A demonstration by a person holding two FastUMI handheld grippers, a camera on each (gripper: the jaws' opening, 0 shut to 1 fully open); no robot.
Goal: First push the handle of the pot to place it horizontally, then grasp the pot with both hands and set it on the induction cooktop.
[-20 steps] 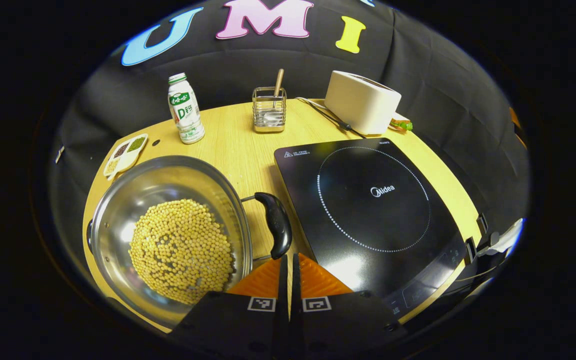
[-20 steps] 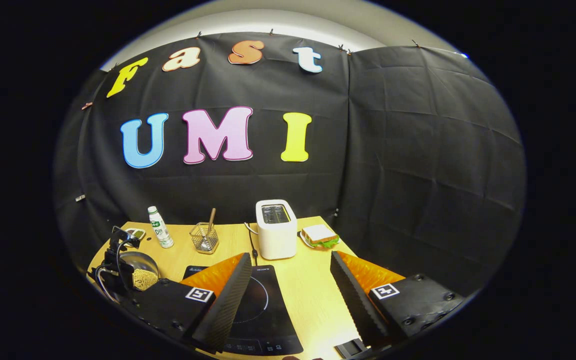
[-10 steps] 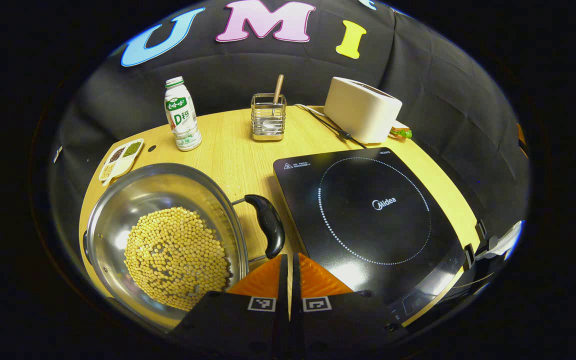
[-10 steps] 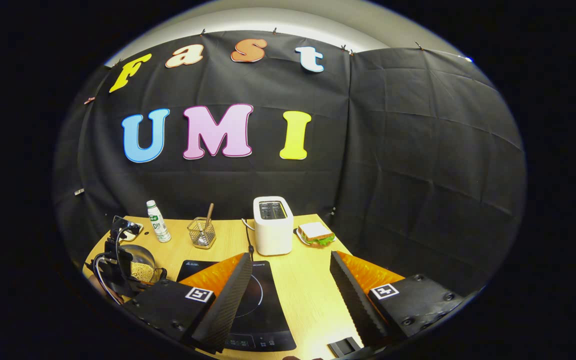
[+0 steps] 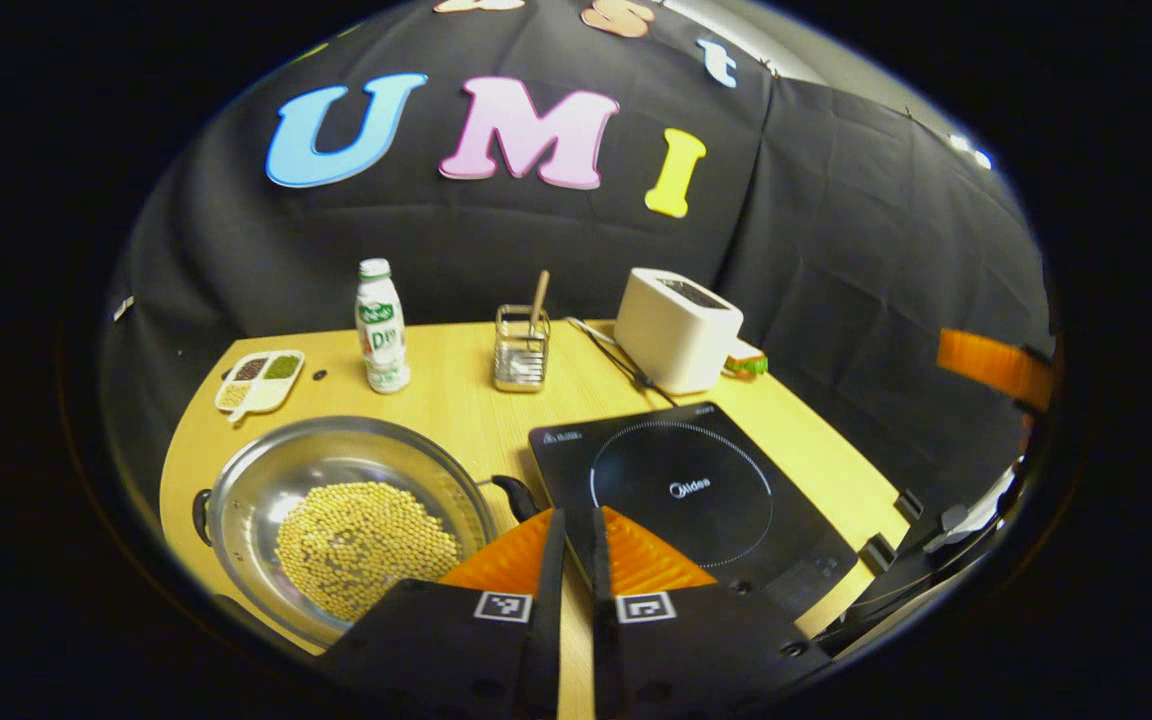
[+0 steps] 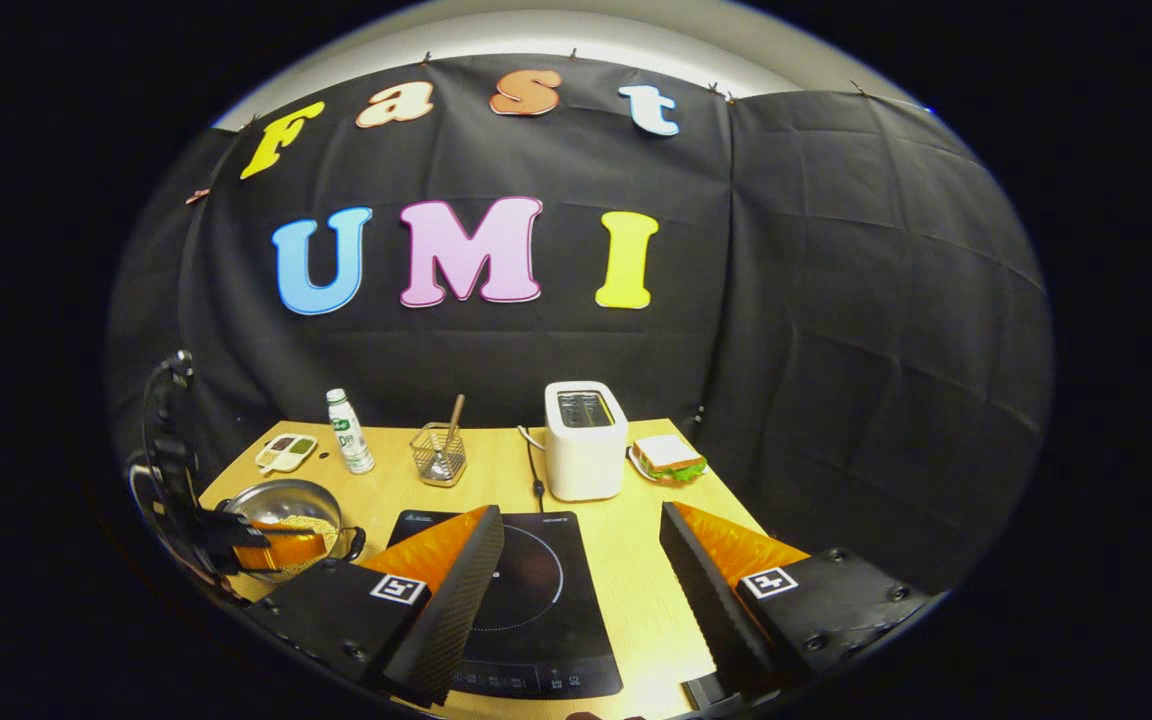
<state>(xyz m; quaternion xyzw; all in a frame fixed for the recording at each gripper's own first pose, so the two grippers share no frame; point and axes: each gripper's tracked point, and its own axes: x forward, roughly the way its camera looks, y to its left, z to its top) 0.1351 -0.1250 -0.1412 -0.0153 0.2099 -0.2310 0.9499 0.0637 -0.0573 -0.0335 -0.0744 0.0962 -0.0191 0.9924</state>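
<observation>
Left gripper view: pot on the counter, left of the cooktop, not yet lifted.
The left gripper is narrowed to a slit and holds nothing; the pot's right handle lies just beyond its tips, the bowl to its left. The right gripper stands wide, empty, above the cooktop, well apart from the pot. Risk: an uneven two-sided grip would likely tilt the pot and spill the beans; a low carry may catch the cooktop's edge.
</observation>
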